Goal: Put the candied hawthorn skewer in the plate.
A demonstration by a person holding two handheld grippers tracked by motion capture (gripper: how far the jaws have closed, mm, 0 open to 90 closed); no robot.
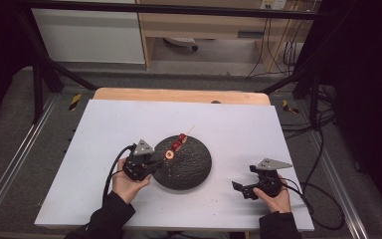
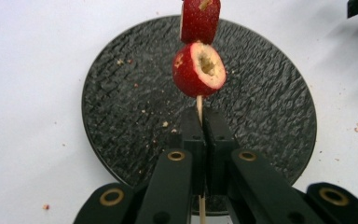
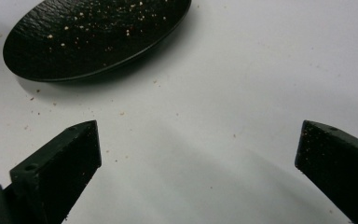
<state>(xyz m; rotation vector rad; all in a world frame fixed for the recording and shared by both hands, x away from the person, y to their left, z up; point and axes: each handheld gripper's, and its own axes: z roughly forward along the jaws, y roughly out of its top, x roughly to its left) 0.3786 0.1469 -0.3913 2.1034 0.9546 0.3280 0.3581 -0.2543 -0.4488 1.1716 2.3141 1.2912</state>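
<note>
- Left gripper (image 2: 200,135) is clenched on the bare lower end of the skewer (image 2: 199,105), centre of the left gripper view, holding it over the black plate (image 2: 121,102).
- Two hollowed red fruit pieces (image 2: 198,69) ride just beyond the jaw tips, toward the top of the frame.
- That stick looks thin, light and snappable, the fruit soft and slippery, so the bare wood is the place to grip, I'd say.
- Right gripper (image 1: 248,188), lower right in the high view, stands released and empty, well apart from the fruit.
</note>
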